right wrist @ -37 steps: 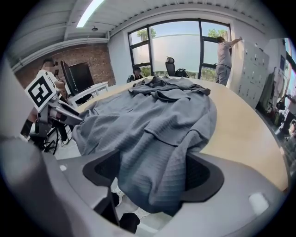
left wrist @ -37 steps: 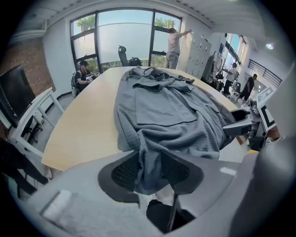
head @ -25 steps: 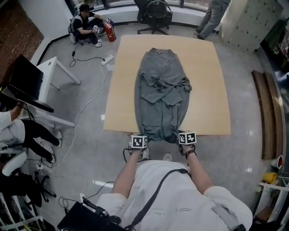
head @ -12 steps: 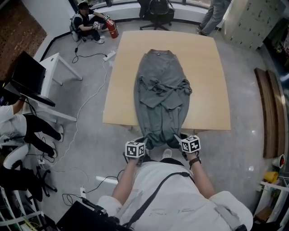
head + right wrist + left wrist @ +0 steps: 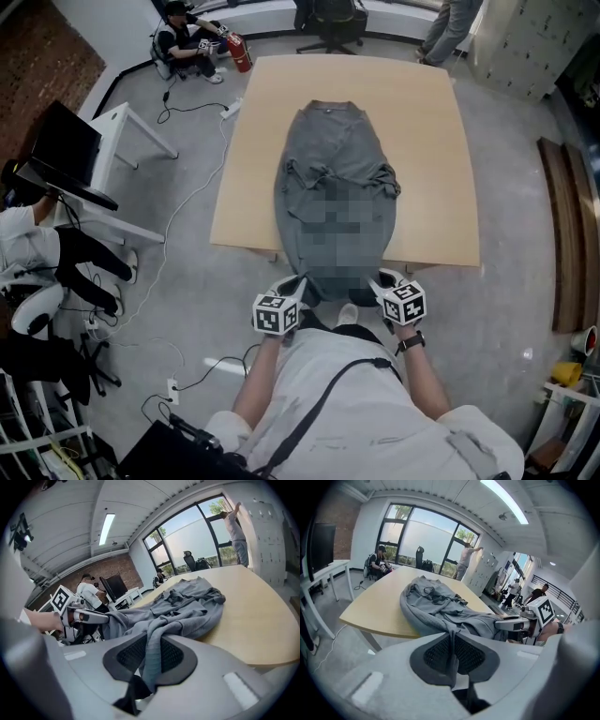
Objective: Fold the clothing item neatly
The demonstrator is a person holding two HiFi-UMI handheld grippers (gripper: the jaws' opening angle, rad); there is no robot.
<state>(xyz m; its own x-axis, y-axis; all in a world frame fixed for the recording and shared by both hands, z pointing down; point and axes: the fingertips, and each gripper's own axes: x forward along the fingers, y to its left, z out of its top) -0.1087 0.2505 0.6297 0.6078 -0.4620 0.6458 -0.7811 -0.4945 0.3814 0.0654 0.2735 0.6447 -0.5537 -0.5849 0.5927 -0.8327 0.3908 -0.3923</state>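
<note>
A grey garment (image 5: 337, 169) lies lengthwise on the tan table (image 5: 431, 159), its near end hanging past the front edge. My left gripper (image 5: 292, 289) is shut on the garment's near left corner, and the cloth (image 5: 452, 639) runs between its pads. My right gripper (image 5: 382, 283) is shut on the near right corner, with a fold of the fabric (image 5: 154, 648) pinched in its jaws. Both grippers are lifted off the table's front edge, side by side. In the left gripper view the right gripper (image 5: 516, 623) shows beside the cloth, and the left gripper (image 5: 89, 616) shows in the right gripper view.
A white desk with a dark monitor (image 5: 56, 150) stands to the left. Cables (image 5: 187, 216) trail over the floor. A person (image 5: 183, 37) sits on the floor at the far left, next to a red extinguisher (image 5: 239, 52). An office chair (image 5: 328, 14) stands beyond the table.
Both grippers have risen and drawn back toward me with the garment's near corners, lifting the hanging hem off the table's front edge.
</note>
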